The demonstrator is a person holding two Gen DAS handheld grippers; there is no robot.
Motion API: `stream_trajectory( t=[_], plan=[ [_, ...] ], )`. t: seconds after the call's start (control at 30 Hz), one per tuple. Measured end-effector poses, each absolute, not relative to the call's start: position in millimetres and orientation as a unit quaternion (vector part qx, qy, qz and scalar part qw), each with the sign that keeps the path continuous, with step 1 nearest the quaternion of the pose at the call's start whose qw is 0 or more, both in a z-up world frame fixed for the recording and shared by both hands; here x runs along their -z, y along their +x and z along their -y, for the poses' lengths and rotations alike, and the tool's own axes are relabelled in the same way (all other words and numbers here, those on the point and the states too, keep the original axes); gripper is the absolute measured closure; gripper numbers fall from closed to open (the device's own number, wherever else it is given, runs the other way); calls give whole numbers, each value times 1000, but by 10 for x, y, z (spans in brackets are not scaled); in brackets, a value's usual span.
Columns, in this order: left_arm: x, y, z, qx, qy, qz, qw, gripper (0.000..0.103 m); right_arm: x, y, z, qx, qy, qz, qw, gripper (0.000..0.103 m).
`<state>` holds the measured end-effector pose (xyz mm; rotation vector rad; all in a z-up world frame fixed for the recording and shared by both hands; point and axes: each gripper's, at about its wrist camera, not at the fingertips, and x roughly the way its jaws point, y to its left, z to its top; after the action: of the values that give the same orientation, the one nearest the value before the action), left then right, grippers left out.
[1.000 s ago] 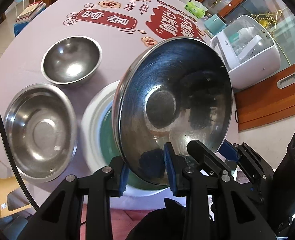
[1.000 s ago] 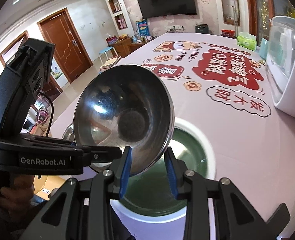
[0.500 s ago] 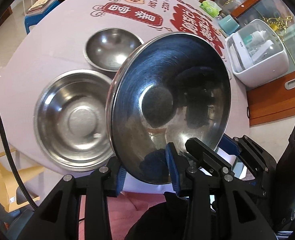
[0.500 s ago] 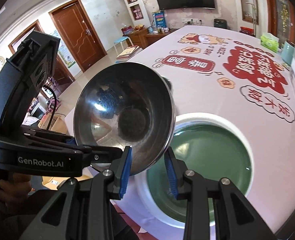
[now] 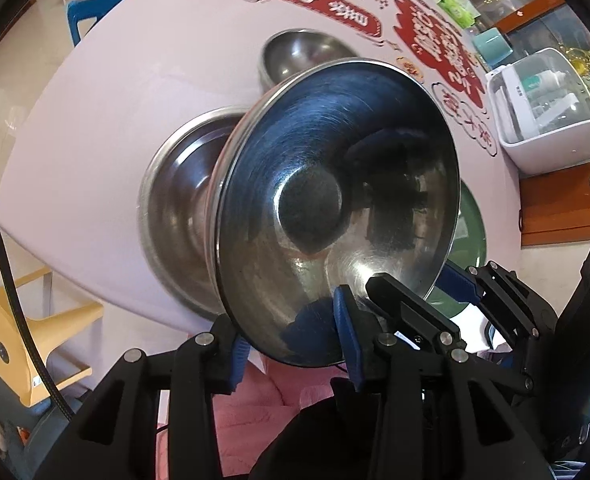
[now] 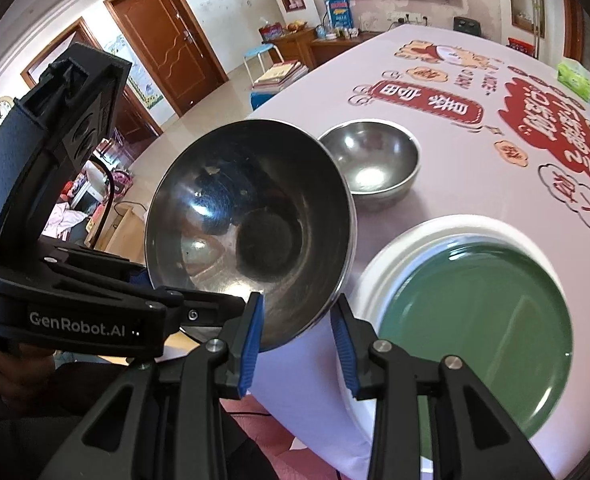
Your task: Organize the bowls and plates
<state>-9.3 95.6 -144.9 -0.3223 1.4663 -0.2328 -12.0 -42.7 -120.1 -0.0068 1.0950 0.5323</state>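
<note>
A steel bowl (image 5: 335, 208) hangs tilted in the air, held at its rim from both sides. My left gripper (image 5: 291, 344) has one blue pad inside the bowl and one outside; its jaws are opening, with the rim still between them. My right gripper (image 6: 297, 336) is shut on the near rim of the same steel bowl (image 6: 251, 224). Below the held bowl a wide steel bowl (image 5: 175, 216) sits at the table's edge. A small deep steel bowl (image 6: 371, 164) stands behind it. To the right a green plate (image 6: 475, 328) lies on a white plate (image 6: 395, 248).
The round table has a pink printed cloth (image 5: 135, 80), and its near edge runs just under the bowls. A white lidded appliance (image 5: 543, 120) stands at the far right. A yellow stool (image 5: 23, 340) is on the floor at left. A blue stool with books (image 6: 279, 76) is beyond the table.
Both grippers carried the steel bowl leftwards, from above the green plate to above the wide steel bowl. The left jaws have spread slightly.
</note>
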Motion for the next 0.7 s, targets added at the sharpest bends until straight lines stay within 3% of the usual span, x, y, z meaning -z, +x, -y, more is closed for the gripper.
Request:
stream_trajectory(
  t=[0.5, 0.7],
  plan=[
    [1738, 8, -1172, 129, -152, -705, 680, 65, 1369, -86, 145, -229, 1, -555, 800, 67],
    [1746, 41, -1205, 142, -146, -720, 664, 57, 1373, -52, 100, -209, -5, -560, 802, 65]
  ],
)
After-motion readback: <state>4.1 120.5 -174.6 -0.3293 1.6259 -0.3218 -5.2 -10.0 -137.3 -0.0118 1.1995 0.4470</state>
